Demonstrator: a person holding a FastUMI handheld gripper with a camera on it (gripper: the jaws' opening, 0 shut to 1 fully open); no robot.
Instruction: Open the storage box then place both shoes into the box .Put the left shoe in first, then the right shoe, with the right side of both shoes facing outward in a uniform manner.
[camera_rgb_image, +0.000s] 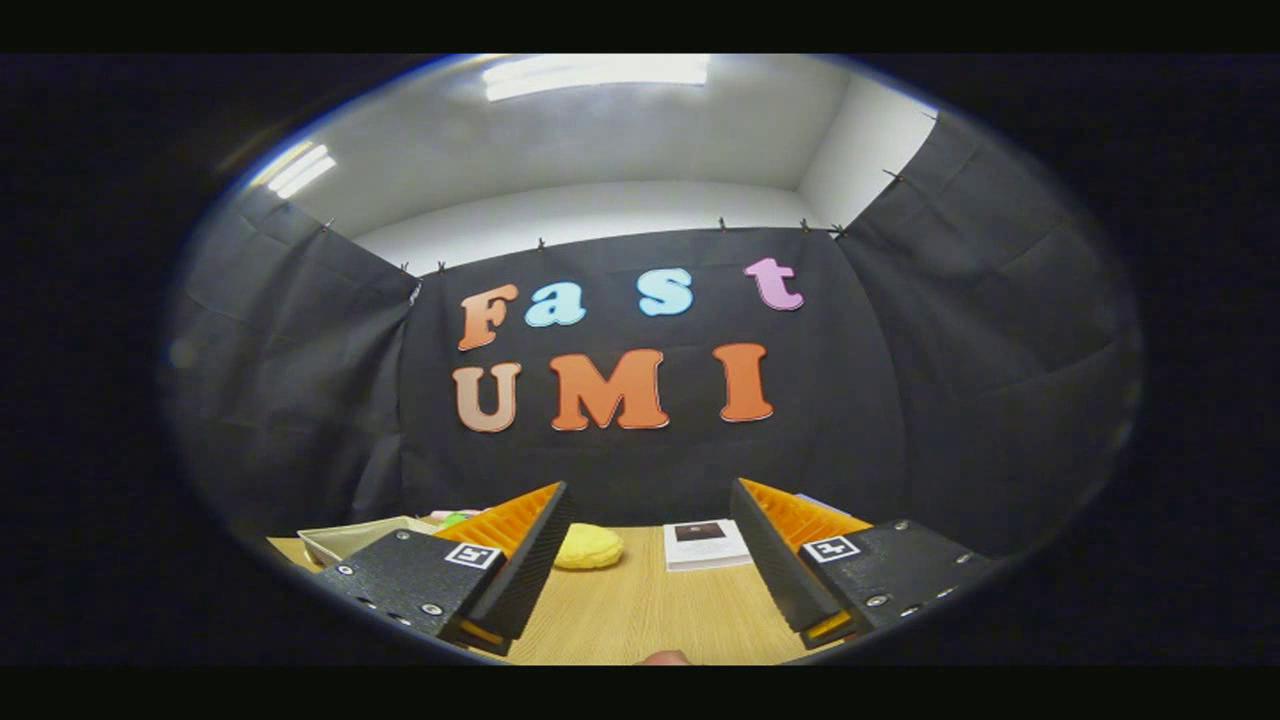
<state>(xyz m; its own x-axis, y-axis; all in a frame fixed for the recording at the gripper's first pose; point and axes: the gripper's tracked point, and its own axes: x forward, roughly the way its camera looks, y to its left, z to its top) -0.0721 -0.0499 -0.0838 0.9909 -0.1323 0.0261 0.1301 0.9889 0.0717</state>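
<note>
Clearly, the gripper is held level above a wooden table, and its two fingers stand wide apart with nothing between them. It grasps no object.

On the table, beyond the fingers and a little to the left of the gap, lies a soft yellow object, rounded and low. Just to the right of it, also beyond the fingers, lies a white paper card with a dark square printed on it; the two are near each other but apart. At the far left of the table, partly behind the left finger, stands a pale tray with a raised rim. A small green thing shows behind the left finger, too hidden to name. I cannot make out the storage box or the shoes with certainty.

The table top has a light wood grain and is bare in the near part between the fingers. Around the table hangs black cloth, pinned along its upper edge. Above the cloth are white walls and a white ceiling with two bright lamps.
</note>
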